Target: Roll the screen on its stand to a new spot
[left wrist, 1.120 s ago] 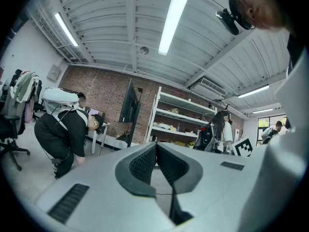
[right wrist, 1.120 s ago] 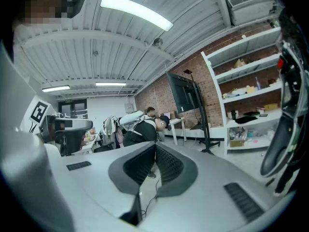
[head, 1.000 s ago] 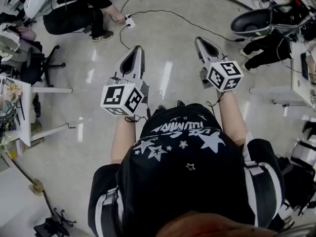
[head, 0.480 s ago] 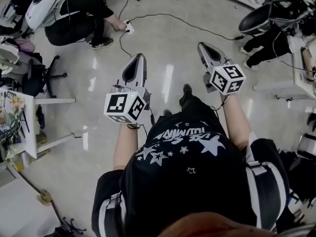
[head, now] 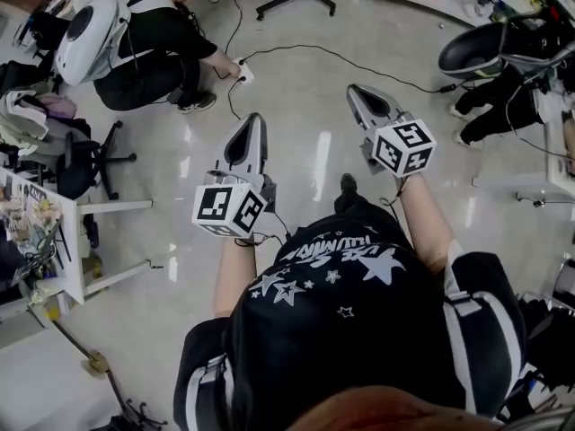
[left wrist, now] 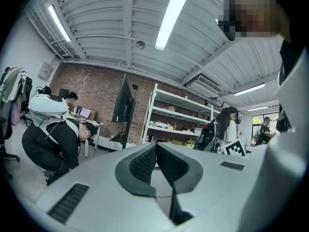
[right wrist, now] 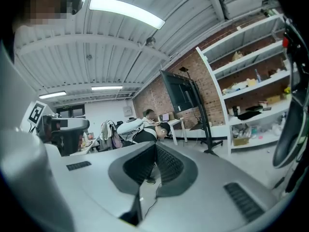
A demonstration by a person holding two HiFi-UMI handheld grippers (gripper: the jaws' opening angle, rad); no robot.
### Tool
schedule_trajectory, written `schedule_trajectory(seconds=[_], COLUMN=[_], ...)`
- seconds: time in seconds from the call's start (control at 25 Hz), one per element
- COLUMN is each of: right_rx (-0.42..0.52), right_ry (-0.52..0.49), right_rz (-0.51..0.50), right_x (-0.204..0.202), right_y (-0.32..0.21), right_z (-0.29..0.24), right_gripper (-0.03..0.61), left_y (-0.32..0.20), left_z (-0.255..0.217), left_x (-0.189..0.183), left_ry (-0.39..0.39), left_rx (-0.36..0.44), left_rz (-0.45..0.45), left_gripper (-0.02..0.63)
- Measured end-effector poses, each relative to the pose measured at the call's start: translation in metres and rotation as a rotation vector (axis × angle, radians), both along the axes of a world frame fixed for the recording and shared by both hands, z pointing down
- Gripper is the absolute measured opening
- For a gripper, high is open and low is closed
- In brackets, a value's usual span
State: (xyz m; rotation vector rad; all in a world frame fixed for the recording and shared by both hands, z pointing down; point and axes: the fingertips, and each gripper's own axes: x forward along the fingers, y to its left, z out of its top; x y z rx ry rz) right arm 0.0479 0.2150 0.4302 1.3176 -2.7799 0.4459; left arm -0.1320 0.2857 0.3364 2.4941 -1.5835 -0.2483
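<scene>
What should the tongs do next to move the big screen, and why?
Probably go closer first: the screen stands far off by the brick wall, out of reach, and both the left tongs and the right tongs are shut with nothing between them.

Seen from above, the person stretches both bare forearms out in front of the body, the left forearm (head: 235, 272) and the right forearm (head: 422, 223) roughly parallel, and each hand holds a grey two-jaw tool. The left gripper (head: 251, 119) points forward and about level, its jaws pressed together with nothing between them. The right gripper (head: 356, 91) reaches slightly further forward and tips a little downward, its jaws likewise closed and empty.
</scene>
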Motion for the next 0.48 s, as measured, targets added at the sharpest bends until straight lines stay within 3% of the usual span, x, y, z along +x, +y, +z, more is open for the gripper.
schedule_trajectory(seconds=[0.2, 0.48], right_rx=[0.010, -0.004], right_ry=[-0.044, -0.075], right_rz=[0.051, 0.059], right_x=[0.040, 0.083], right_y=[-0.057, -0.119], right_z=[-0.010, -0.004], right_gripper=[0.008, 0.008], left_y=[-0.050, -0.111], left_z=[-0.011, -0.017], left_x=[0.027, 0.059], left_ry=[0.003, -0.019], left_rx=[0.020, 0.036], left_rz=[0.027, -0.002], left_gripper=[0.011, 0.011])
